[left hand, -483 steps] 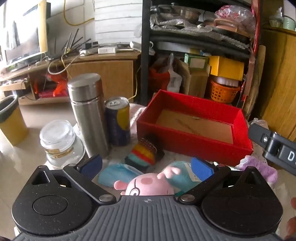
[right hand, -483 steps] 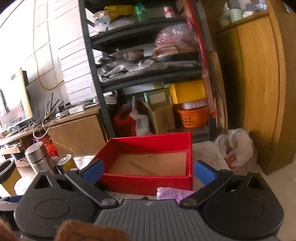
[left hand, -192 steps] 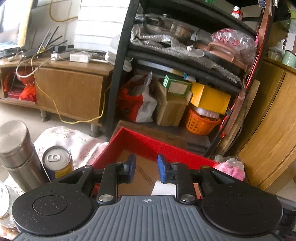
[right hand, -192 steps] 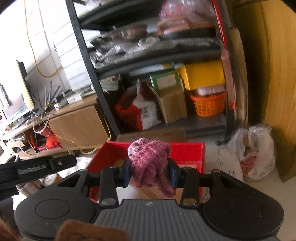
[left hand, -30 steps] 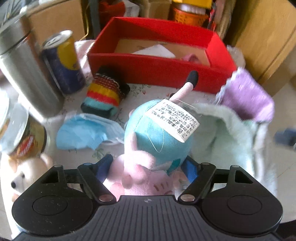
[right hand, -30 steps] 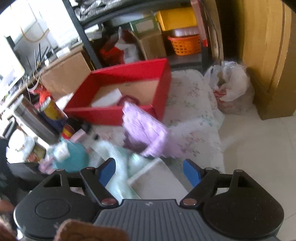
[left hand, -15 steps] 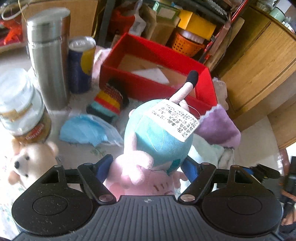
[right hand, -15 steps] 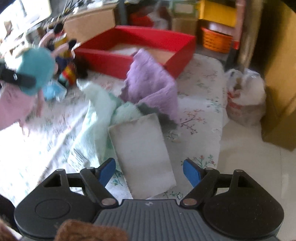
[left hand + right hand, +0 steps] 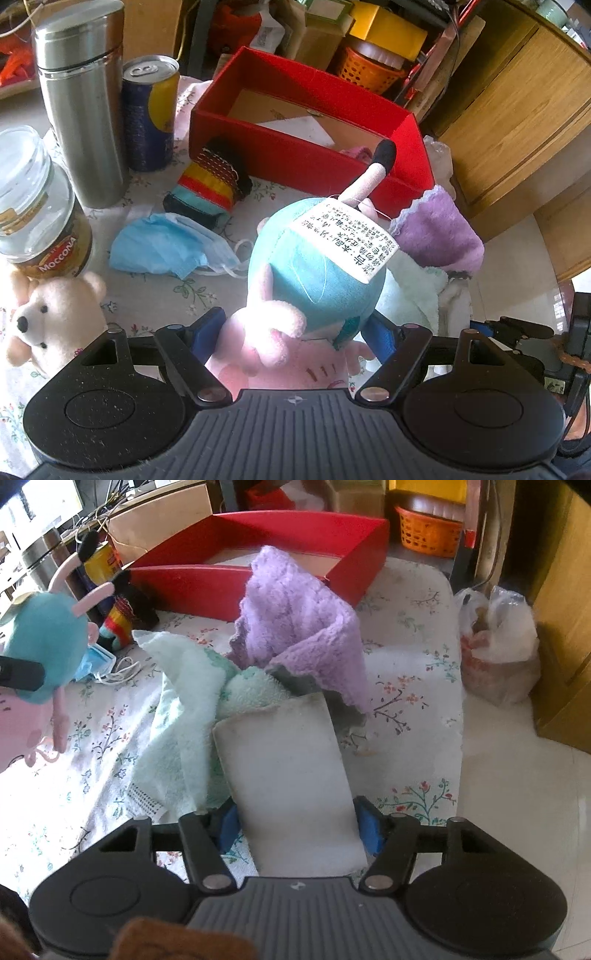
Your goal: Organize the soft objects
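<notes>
Pink plush pig (image 9: pixel 295 295) clamped, left gripper (image 9: pixel 291 332) | white sponge (image 9: pixel 291 775) pinched, right gripper (image 9: pixel 297 829) low

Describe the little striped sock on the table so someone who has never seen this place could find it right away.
Start at the red box on the flowered tablecloth. Against the box's near wall, beside the blue and yellow can, lies the rolled sock, just behind a blue face mask. It is the only thing there with bands of red, yellow, orange and teal.
</notes>
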Motion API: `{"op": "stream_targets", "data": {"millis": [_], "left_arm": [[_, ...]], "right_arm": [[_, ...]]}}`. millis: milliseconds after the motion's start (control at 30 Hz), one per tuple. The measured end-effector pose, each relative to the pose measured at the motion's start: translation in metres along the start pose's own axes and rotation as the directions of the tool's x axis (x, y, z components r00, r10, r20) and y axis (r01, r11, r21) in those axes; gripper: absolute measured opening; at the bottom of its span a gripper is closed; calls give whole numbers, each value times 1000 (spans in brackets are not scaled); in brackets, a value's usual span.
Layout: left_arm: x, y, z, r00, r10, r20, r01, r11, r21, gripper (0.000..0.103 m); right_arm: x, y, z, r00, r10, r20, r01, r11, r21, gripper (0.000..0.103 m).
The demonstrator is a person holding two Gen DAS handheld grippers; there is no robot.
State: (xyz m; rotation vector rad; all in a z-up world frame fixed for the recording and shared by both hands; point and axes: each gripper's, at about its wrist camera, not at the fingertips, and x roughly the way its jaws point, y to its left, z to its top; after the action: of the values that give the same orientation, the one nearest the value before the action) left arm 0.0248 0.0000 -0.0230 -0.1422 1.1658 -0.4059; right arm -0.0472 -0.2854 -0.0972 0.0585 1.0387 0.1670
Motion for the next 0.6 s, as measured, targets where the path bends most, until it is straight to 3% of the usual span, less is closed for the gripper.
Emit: {"op": "stream_targets", "data": {"millis": [400, 600], "left_arm": [[-11, -11, -1, 999, -20, 26, 19, 999, 35, 78], [-23, -17, -1, 999, -3, 54, 0, 999, 42, 78]], "right_arm": [[-42, -2, 1, 996, 61, 67, -68, 991, 112, 34], [-59, 18, 14, 987, 101, 122, -112, 990, 85, 34]]}}
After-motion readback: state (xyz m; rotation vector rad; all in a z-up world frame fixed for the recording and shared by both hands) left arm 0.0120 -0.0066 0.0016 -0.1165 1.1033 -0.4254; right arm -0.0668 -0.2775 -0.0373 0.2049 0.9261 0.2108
